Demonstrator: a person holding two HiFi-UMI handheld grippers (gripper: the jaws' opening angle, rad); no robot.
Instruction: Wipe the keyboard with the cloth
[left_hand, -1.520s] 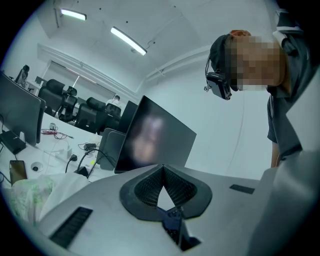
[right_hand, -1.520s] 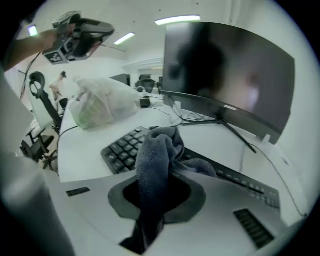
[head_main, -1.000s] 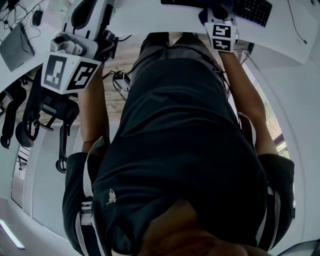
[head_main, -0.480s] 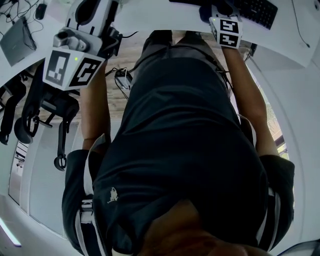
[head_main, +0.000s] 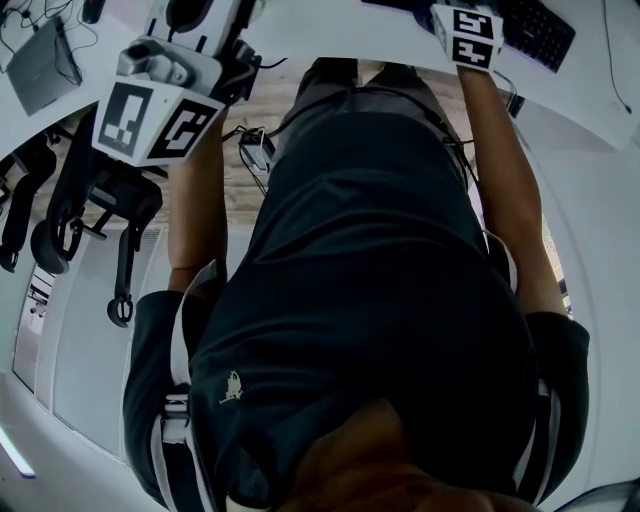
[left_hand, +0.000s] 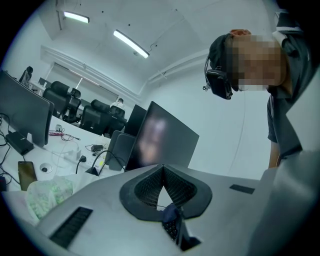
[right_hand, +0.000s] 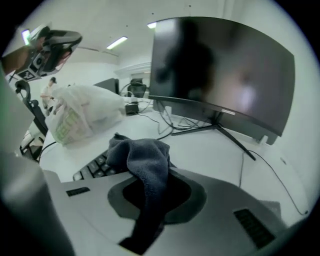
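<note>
We see a slate-blue terry cloth (right_hand: 145, 157) against the black keyboard (right_hand: 90, 169), which lies on a plain white desk (right_hand: 200, 150). Beyond the keyboard, the curved monitor (right_hand: 225, 70) is glossy black and a translucent white plastic bag (right_hand: 82, 117) carries green print. The right gripper (right_hand: 145, 172) and left gripper (left_hand: 162, 172) are pale grey with charcoal pads, the left's mesh-textured. Beside the keyboard, the white marker cube (head_main: 472, 37) bears black square patterns.
</note>
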